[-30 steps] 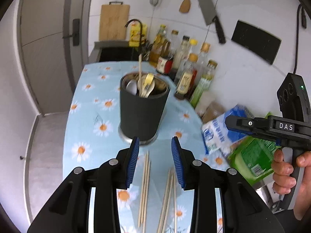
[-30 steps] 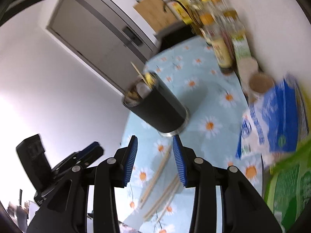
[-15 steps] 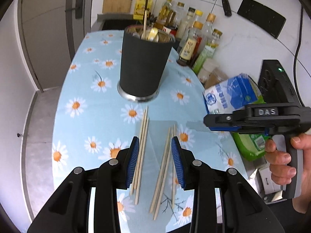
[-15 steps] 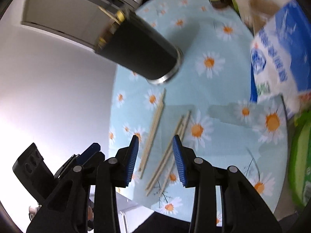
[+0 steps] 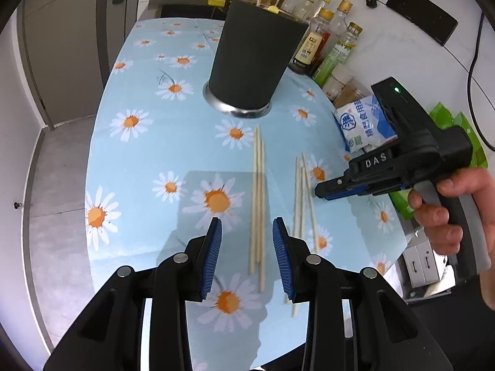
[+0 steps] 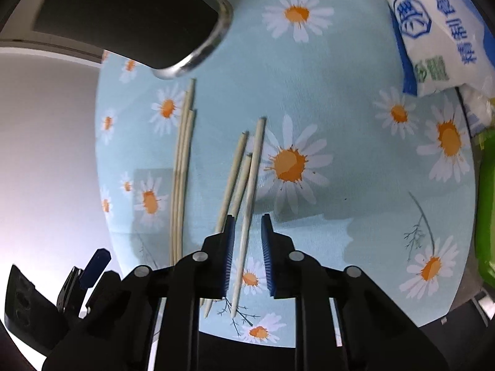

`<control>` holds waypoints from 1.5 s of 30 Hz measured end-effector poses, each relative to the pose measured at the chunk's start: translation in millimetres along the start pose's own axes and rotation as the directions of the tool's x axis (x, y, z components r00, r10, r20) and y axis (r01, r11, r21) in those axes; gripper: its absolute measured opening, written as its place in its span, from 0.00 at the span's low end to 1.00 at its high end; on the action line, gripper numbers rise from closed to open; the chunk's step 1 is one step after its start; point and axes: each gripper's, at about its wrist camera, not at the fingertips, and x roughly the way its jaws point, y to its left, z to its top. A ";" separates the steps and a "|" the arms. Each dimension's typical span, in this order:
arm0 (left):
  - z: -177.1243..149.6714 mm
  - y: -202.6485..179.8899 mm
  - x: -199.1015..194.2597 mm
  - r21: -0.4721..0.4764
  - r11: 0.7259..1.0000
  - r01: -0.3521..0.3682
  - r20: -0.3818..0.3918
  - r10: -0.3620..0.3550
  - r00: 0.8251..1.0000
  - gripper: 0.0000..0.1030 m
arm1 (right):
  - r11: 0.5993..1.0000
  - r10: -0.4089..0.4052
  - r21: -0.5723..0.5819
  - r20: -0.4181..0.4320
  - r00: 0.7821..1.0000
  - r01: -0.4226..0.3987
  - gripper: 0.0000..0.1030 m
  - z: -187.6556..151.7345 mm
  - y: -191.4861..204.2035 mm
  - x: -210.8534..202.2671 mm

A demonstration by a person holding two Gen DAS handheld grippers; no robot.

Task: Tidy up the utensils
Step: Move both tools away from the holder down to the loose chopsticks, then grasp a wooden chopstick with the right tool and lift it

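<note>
Two groups of wooden chopsticks lie on the daisy tablecloth in front of a black utensil holder with utensils in it. My left gripper is open, its jaws on either side of the near end of the left group. My right gripper is open, low over the right group, with one chopstick between its jaws. The left group also shows in the right wrist view, and the holder lies beyond it. The right gripper shows in the left wrist view beside the right group.
Sauce and oil bottles stand behind the holder against the wall. A blue-and-white salt bag and green packets lie at the right. The table's near edge is close below the chopstick ends.
Both grippers have dropped lower and closer to the chopsticks. The left now straddles the left group and the right straddles a chopstick of the right group, its jaws narrower.
</note>
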 end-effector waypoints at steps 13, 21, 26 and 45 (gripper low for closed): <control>-10.4 35.5 0.9 0.014 0.994 0.109 -0.029 -0.108 0.994 0.32 | 0.976 -0.209 0.056 0.016 0.978 0.208 0.11 3.8 26.0 22.1; -6.3 47.0 4.9 0.039 0.987 0.155 -0.049 -0.153 0.987 0.32 | 0.937 -0.342 0.079 0.017 0.940 0.340 0.11 7.5 60.0 42.2; -1.5 55.6 8.4 0.038 0.985 0.167 -0.062 -0.164 0.984 0.32 | 0.920 -0.388 0.082 0.044 0.921 0.384 0.05 4.5 76.2 50.9; 41.6 16.2 34.7 0.176 0.968 0.177 -0.185 -0.144 0.972 0.32 | 0.973 -0.202 0.127 0.075 0.976 0.192 0.05 -5.8 43.9 37.1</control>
